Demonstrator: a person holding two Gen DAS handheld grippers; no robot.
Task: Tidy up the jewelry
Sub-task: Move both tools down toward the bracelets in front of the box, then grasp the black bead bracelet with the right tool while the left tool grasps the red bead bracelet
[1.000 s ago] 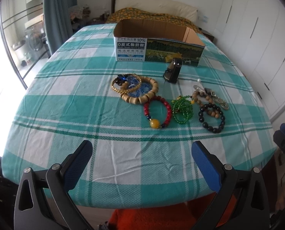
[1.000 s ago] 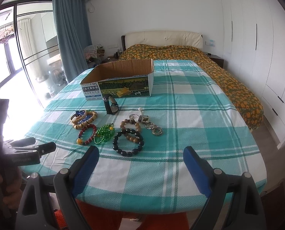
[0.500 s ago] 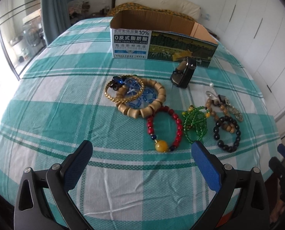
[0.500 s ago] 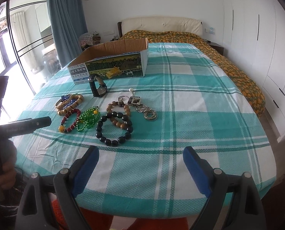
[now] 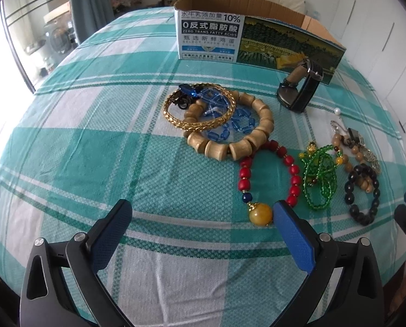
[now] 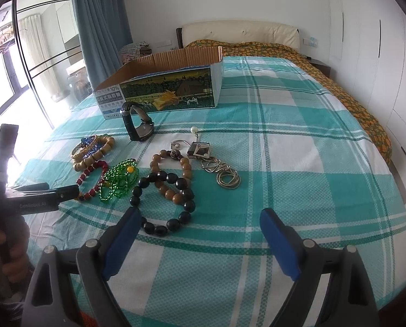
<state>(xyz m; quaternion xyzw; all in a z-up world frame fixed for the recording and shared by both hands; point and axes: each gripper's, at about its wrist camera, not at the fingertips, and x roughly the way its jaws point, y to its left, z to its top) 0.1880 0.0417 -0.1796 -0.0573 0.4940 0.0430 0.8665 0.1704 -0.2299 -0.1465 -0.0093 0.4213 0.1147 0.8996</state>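
Both the left hand-held gripper (image 5: 203,219) and the right hand-held gripper (image 6: 200,226) gape wide, holding nothing, low over the bed (image 6: 298,163). Nearest the left one lies the red bead bracelet (image 5: 268,174), beside the green one (image 5: 320,174). It looks light, limp and slippery; I'd pinch across one side of the strand.

Box (image 5: 208,38) reads "ZERO TRANS FATTY ACIDS" (also "10%", "SELECT FRESH EGGS").

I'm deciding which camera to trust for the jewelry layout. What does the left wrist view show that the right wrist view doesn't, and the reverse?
Only the left wrist view shows the blue bead strand inside the wooden bracelet clearly.

Only the right wrist view shows the silver chain in full, the box's open interior, and the bed's headboard.

Both show the watch, red bracelet, green beads and black bracelet.
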